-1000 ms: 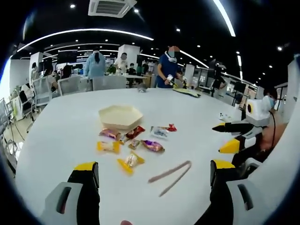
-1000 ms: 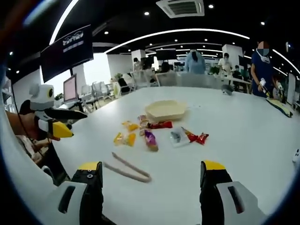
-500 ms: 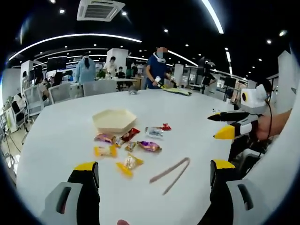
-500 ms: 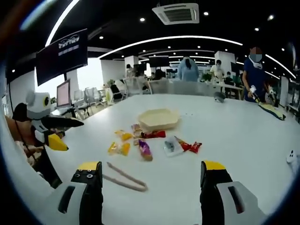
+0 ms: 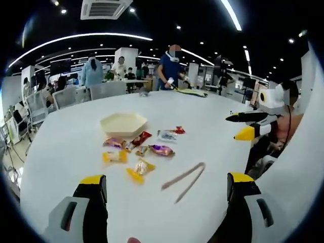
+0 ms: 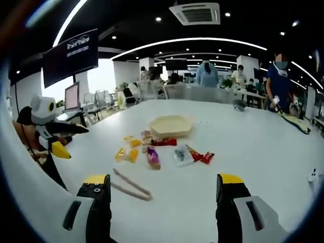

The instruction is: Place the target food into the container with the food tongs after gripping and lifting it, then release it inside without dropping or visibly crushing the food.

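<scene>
On the round white table (image 5: pixel 66 147) lie pinkish food tongs (image 5: pixel 183 175) (image 6: pixel 130 184), untouched, with several wrapped snacks (image 5: pixel 139 152) (image 6: pixel 152 152) beyond them. Farther back stands a cream hexagonal container (image 5: pixel 123 124) (image 6: pixel 170 125), nothing visible inside. My left gripper (image 5: pixel 164 190) hovers open above the near table edge, nothing between its jaws. My right gripper (image 6: pixel 163 190) is open too, held over the table short of the tongs. In the left gripper view the right gripper (image 5: pixel 248 125) shows at the right, held by a person; in the right gripper view the left gripper (image 6: pixel 53 136) shows at the left.
Office chairs (image 5: pixel 76 91) and desks ring the far side of the table. Several people stand at the back (image 5: pixel 169 71) (image 6: pixel 207 73). A small grey object (image 6: pixel 239 105) and a yellow-green item (image 6: pixel 298 117) lie near the far table edge. A white object (image 6: pixel 315 176) sits at the right.
Both views have drifted slightly with the hands. The tongs, snacks and container stay where they were. Both grippers remain open.
</scene>
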`<state>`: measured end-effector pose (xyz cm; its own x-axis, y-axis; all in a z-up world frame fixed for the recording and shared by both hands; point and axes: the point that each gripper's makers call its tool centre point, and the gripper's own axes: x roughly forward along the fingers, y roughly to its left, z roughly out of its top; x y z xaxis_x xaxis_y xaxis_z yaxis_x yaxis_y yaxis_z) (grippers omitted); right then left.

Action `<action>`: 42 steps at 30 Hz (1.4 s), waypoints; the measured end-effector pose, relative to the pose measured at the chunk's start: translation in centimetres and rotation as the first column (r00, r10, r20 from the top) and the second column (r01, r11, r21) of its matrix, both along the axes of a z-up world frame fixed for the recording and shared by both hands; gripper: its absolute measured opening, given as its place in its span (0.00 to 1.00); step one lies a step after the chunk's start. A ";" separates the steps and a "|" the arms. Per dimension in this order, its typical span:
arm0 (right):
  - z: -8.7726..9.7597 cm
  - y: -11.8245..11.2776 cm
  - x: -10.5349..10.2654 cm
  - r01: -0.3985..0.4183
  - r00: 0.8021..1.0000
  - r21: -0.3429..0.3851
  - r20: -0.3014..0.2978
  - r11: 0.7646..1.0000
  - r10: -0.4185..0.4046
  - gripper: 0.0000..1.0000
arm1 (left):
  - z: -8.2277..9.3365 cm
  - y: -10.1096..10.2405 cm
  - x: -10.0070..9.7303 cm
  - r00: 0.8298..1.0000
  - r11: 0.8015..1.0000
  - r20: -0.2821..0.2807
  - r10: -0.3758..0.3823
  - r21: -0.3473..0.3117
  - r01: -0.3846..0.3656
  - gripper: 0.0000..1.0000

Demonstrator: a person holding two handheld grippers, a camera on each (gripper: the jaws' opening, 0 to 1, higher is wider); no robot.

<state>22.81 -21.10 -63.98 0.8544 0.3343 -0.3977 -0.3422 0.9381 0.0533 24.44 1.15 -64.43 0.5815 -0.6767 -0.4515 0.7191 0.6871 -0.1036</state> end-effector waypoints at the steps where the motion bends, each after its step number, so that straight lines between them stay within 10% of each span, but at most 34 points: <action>1: 0.0 0.0 -0.1 -0.003 1.000 -0.004 -0.003 1.000 0.002 0.87 | -0.1 -0.2 -0.1 1.000 1.000 -0.003 -0.006 0.003 0.006 0.99; 18: 0.2 -1.1 -0.1 0.049 0.999 0.014 0.014 0.999 -0.049 0.86 | -1.1 -2.3 -0.7 0.993 0.994 -0.036 -0.111 0.012 0.112 0.99; 24: 0.2 -1.3 -0.4 0.041 0.999 -0.015 0.001 0.999 -0.041 0.86 | -0.2 -3.6 -0.8 0.991 0.988 -0.053 -0.123 -0.100 0.117 1.00; 42: 0.4 -1.9 -0.4 0.064 0.998 -0.023 -0.001 0.998 -0.065 0.86 | -1.5 -4.0 -1.1 0.984 0.986 -0.071 -0.166 -0.046 0.163 1.00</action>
